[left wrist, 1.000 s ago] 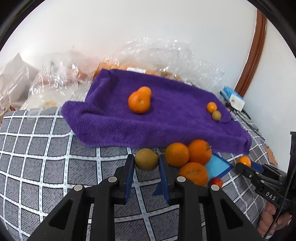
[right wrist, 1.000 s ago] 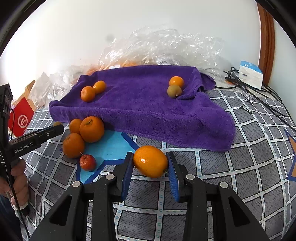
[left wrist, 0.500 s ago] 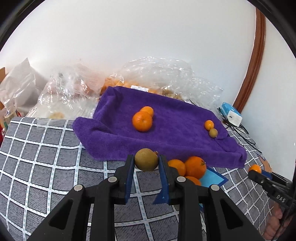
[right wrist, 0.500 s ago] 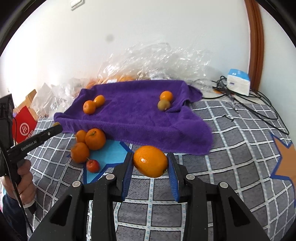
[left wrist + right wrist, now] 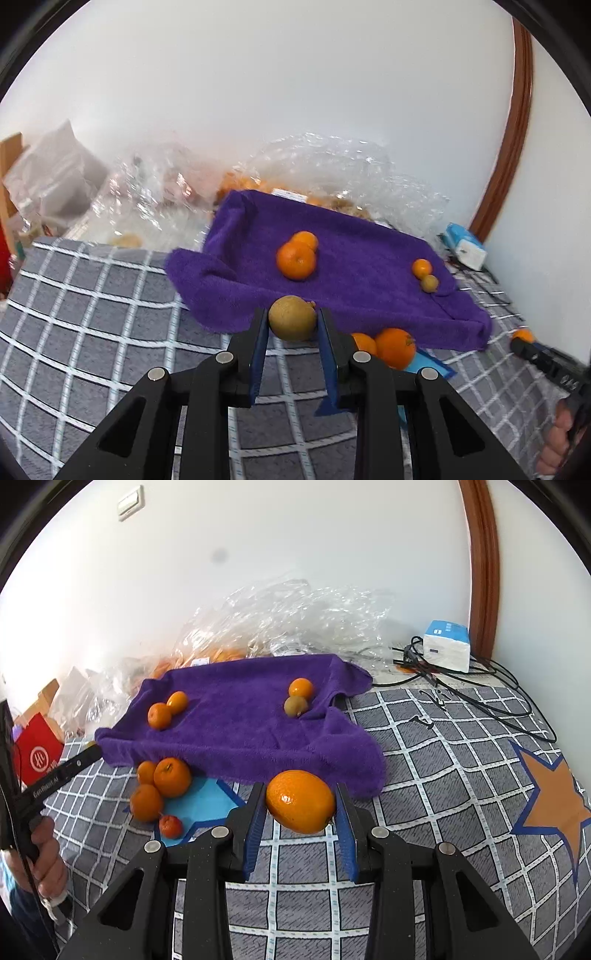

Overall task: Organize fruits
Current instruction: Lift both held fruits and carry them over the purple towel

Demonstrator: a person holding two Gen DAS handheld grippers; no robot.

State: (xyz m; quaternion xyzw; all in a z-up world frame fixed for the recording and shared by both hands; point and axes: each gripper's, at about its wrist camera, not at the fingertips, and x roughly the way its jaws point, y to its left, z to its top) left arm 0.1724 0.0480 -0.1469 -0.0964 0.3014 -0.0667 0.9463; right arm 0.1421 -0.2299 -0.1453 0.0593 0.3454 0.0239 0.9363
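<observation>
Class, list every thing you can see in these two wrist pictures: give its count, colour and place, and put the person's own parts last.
towel: one, purple, spread on the checked cover.
oranges on towel: two, orange, touching, left part; a third small one on the right.
brown fruit on towel: one, greenish brown, beside the small orange.
loose oranges: three, orange, on the cover before the towel.
small red fruit: one, on the blue patch.
plastic wrap: clear, behind the towel.
box: one, white and blue, far right, with black cables.
left tool: black, shut on a brown fruit.
right tool: black, shut on an orange.
</observation>
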